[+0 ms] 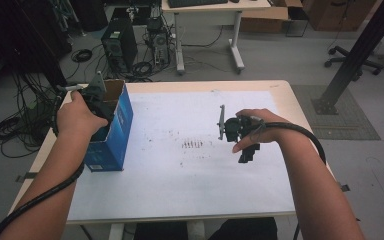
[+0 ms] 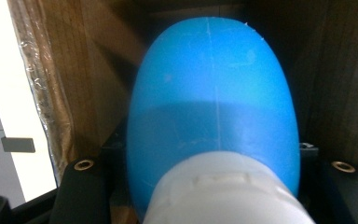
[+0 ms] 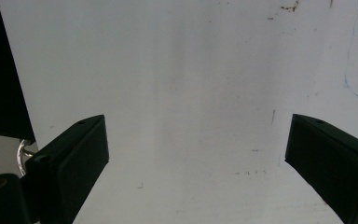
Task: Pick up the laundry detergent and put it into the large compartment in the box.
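Observation:
My left gripper (image 1: 98, 101) reaches down into the open top of a blue cardboard box (image 1: 116, 134) that stands on the table's left side. In the left gripper view a smooth blue rounded object (image 2: 214, 93) with a white ribbed end (image 2: 228, 191) sits between the jaws, which are shut on it, with the box's brown inner walls (image 2: 88, 70) around it. My right gripper (image 1: 247, 152) hovers over the white sheet (image 1: 190, 185) right of centre. Its jaws (image 3: 198, 149) stand open with nothing between them.
Small dark marks (image 1: 194, 145) dot the middle of the sheet. Beyond the table, on the floor, stand a computer tower (image 1: 120, 45), coiled cables (image 1: 15, 130), a desk (image 1: 215, 7) and a chair base (image 1: 352, 62). A black slanted post (image 1: 360, 50) rises at the right.

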A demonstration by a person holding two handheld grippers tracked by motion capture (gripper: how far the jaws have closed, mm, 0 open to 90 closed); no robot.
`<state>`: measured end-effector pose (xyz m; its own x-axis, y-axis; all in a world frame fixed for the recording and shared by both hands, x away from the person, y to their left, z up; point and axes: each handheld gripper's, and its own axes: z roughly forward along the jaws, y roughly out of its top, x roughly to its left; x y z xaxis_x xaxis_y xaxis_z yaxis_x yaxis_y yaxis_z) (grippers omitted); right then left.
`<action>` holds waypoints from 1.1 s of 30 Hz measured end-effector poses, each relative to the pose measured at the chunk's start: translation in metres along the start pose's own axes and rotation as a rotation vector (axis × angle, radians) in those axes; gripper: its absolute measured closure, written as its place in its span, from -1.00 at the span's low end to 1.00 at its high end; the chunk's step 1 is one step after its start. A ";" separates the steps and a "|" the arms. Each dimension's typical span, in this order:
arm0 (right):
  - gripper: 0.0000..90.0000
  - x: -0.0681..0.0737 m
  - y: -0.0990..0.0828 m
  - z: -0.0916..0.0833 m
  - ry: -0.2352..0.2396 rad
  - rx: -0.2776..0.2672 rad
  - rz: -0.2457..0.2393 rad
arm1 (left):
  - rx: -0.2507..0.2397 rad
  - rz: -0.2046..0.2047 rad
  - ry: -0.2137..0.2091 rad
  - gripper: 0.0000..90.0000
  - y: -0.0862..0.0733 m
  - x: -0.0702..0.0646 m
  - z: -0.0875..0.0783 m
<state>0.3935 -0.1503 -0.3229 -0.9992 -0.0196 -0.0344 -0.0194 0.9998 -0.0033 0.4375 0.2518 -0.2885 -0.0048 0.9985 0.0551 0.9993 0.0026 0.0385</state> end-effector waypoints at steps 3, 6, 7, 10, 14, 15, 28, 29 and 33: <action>-0.87 0.000 0.000 0.001 0.002 0.002 -0.001 | 0.007 0.002 -0.002 -0.16 0.000 0.001 0.000; -0.87 0.000 0.000 0.000 -0.001 0.000 0.002 | 0.003 0.008 -0.002 -0.17 0.000 0.001 0.000; -0.87 0.000 0.000 0.000 -0.001 0.000 0.002 | 0.003 0.008 -0.002 -0.17 0.000 0.001 0.000; -0.87 0.001 0.000 -0.001 -0.003 0.001 0.003 | 0.003 0.016 0.010 -0.20 0.000 0.000 0.000; -0.87 0.001 -0.001 -0.001 -0.003 0.003 0.003 | -0.006 0.023 0.024 -0.31 0.000 -0.001 -0.001; -0.87 0.001 -0.001 -0.001 -0.003 0.002 0.005 | -0.011 0.021 0.021 -0.31 0.000 -0.001 -0.002; -0.87 0.000 0.000 -0.002 -0.003 0.002 0.003 | -0.032 0.024 0.006 -0.37 -0.002 0.000 -0.012; -0.87 0.000 0.000 -0.002 -0.003 0.002 0.003 | -0.031 0.024 0.006 -0.37 -0.002 0.001 -0.013; -0.87 0.000 0.000 -0.003 -0.006 0.003 0.001 | -0.038 0.019 0.025 -0.47 -0.004 0.000 -0.021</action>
<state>0.3929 -0.1503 -0.3196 -0.9990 -0.0181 -0.0405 -0.0179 0.9998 -0.0064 0.4331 0.2510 -0.2680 0.0124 0.9967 0.0807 0.9970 -0.0185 0.0754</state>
